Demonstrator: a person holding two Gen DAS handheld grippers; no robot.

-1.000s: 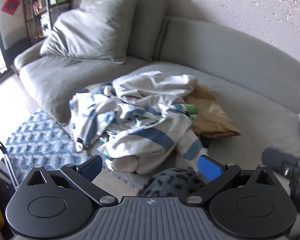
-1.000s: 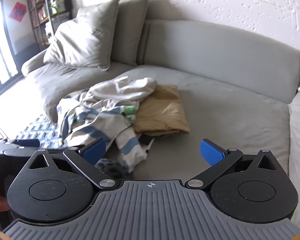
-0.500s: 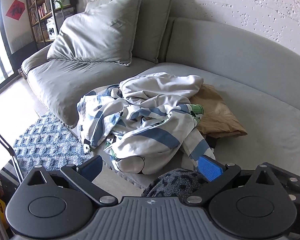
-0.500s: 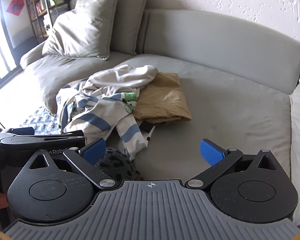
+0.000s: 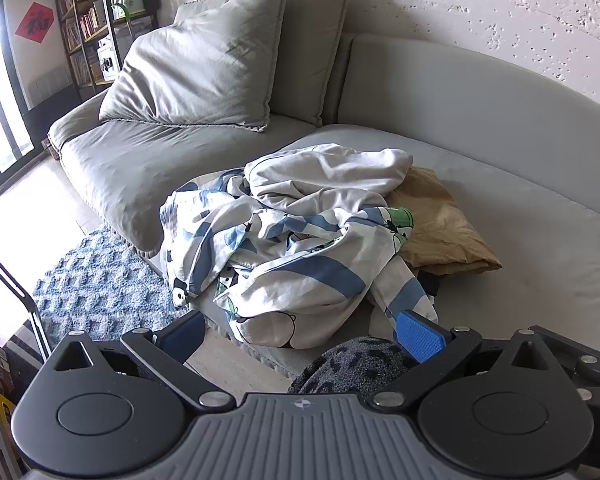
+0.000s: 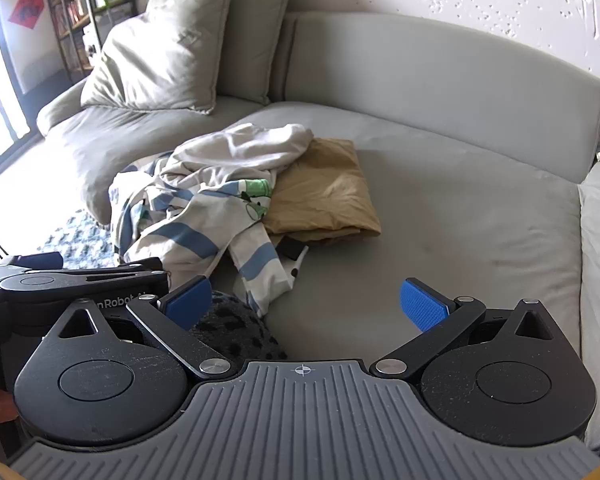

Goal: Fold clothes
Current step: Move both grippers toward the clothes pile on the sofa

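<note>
A crumpled heap of white clothes with blue stripes (image 5: 300,248) (image 6: 204,216) lies on the grey sofa seat (image 5: 540,264) (image 6: 440,208). A tan garment (image 5: 440,224) (image 6: 324,196) lies folded against its right side. A dark spotted fabric lump (image 5: 352,364) (image 6: 236,328) sits close below both grippers. My left gripper (image 5: 300,336) is open and empty, short of the heap. My right gripper (image 6: 306,304) is open and empty, above the sofa's front part, right of the heap.
Two grey cushions (image 5: 204,64) (image 6: 168,52) lean at the sofa's back left. A blue patterned rug (image 5: 100,280) covers the floor at left. A bookshelf (image 5: 96,12) stands far left. The left gripper's body (image 6: 60,284) shows at the right wrist view's left edge.
Both grippers have moved a little closer to the sofa and the heap looks larger. Both stay open. The clothes have not moved.
</note>
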